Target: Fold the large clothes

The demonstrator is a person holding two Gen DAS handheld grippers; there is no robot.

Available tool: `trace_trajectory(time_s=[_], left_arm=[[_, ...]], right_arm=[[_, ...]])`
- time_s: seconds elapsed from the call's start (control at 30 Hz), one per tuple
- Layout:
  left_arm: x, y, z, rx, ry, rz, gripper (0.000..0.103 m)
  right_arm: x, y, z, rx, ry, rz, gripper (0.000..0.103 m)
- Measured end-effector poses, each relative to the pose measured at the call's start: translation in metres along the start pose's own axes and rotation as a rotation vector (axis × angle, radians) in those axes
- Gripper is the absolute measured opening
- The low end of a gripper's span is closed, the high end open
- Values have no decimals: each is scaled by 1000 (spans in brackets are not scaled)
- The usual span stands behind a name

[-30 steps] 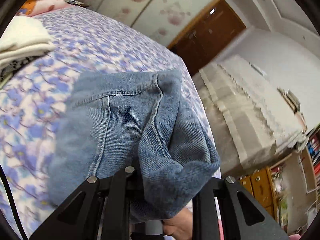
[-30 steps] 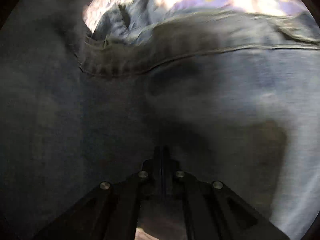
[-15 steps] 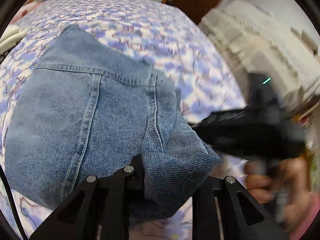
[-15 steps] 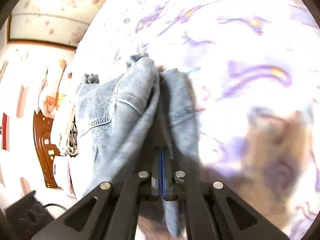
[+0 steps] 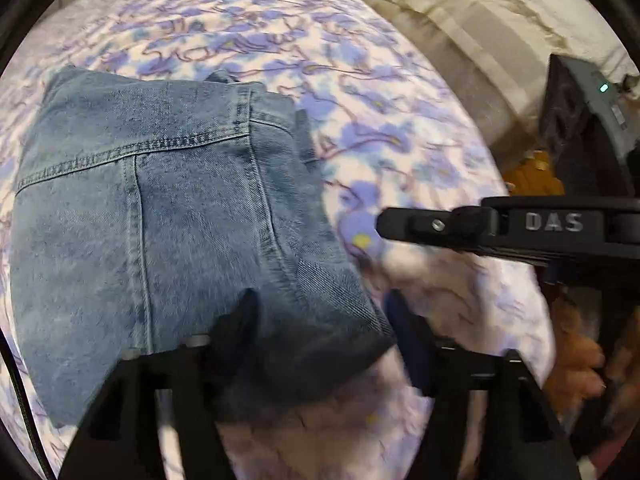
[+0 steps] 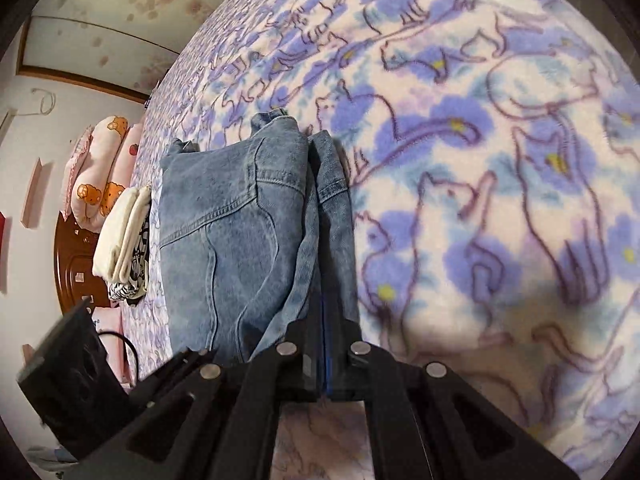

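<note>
We note the left gripper (image 5: 320, 344) is blurred and its fingertips are partly hidden under the denim garment's (image 5: 160, 220) near corner. Its jaws have just been opening and now stand wide, with that corner lying loose between them. The garment lies folded on the floral blanket (image 5: 380, 128). The right gripper (image 6: 323, 320) angles down beside the fold, jaws closed and empty.
</note>
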State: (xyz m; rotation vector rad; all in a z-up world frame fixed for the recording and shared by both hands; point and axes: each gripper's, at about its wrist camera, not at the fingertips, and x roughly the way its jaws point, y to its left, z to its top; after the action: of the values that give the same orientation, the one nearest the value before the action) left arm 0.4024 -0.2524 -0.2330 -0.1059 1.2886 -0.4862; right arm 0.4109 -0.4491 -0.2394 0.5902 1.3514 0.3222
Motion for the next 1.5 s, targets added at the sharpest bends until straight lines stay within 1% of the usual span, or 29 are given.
trace_trajectory(time_s=[0.03, 0.13, 0.2, 0.3, 0.37, 0.4, 0.43, 0.53, 0.57, 0.6, 0.63, 0.67, 0.7, 0.73, 0.8, 0.87, 0.93, 1.03, 1.13, 1.2, 1.23, 1.3, 1.33, 1.37, 1.4, 1.43, 1.47, 1.5], left_arm=[[-8, 3, -2, -2, 7, -14, 85], [-32, 15, -10, -23, 26, 10, 86], [-49, 29, -16, -54, 35, 32, 86], [-67, 54, -23, -113, 20, 85, 86], [-71, 74, -27, -157, 21, 104, 86], [-71, 84, -28, -178, 26, 110, 86], [-71, 92, -30, -198, 31, 119, 86], [-66, 117, -34, -254, 39, 156, 84], [-64, 124, -36, -266, 40, 161, 77], [-61, 130, -38, -275, 46, 166, 72], [-58, 135, -39, -277, 53, 179, 61], [-58, 139, -41, -276, 49, 186, 54], [-59, 142, -43, -270, 35, 193, 51], [-60, 145, -46, -264, 19, 192, 47], [-60, 150, -50, -259, 12, 183, 42], [-61, 153, -53, -242, 10, 187, 31], [-65, 157, -58, -236, 3, 187, 28], [-70, 161, -62, -249, -1, 169, 26], [-70, 165, -67, -260, -6, 142, 25], [-69, 168, -69, -263, -10, 124, 25], [-68, 169, -69, -263, -11, 117, 23], [-65, 173, -72, -268, -11, 114, 15], [-63, 176, -73, -275, -10, 110, 9], [-61, 181, -75, -292, -13, 91, 4], [-60, 188, -77, -319, -16, 69, 2], [-58, 194, -79, -348, -19, 40, 1], [-58, 202, -80, -391, -22, -6, 1], [-58, 210, -82, -439, -25, -49, 1]], right_arm=[[-4, 4, -2, -7, -7, 1, 0], [-13, 17, -6, -8, -27, 4, 0], [-14, 26, -11, 7, -22, 6, 0], [-13, 41, -22, 9, -11, 20, 0], [-8, 52, -29, -17, -3, 14, 9], [-5, 58, -33, -37, 2, 3, 20], [0, 66, -37, -61, 6, -8, 25], [15, 88, -49, -148, 24, 3, 25], [19, 95, -52, -176, 31, 5, 25], [26, 103, -57, -216, 30, -3, 22], [32, 108, -60, -243, 21, -20, 18], [40, 111, -63, -264, 18, -46, 13], [47, 111, -65, -271, 29, -71, 5], [56, 110, -66, -267, 50, -95, 3], [68, 103, -67, -237, 72, -105, 0], [75, 89, -69, -188, 79, -128, 0], [73, 75, -69, -125, 86, -134, 0], [57, 54, -68, -8, 51, -95, 0], [47, 42, -74, 23, 0, -86, 0], [46, 33, -78, 50, -23, -52, 0], [47, 26, -80, 82, -35, -25, 0], [51, 10, -85, 170, -66, 35, 0], [54, 0, -88, 228, -79, 70, 0], [58, -10, -92, 285, -89, 106, 0], [63, -17, -96, 339, -104, 137, 0], [67, -23, -100, 381, -115, 161, 0], [71, -26, -104, 411, -127, 173, 0], [73, -27, -105, 418, -133, 174, 0]])
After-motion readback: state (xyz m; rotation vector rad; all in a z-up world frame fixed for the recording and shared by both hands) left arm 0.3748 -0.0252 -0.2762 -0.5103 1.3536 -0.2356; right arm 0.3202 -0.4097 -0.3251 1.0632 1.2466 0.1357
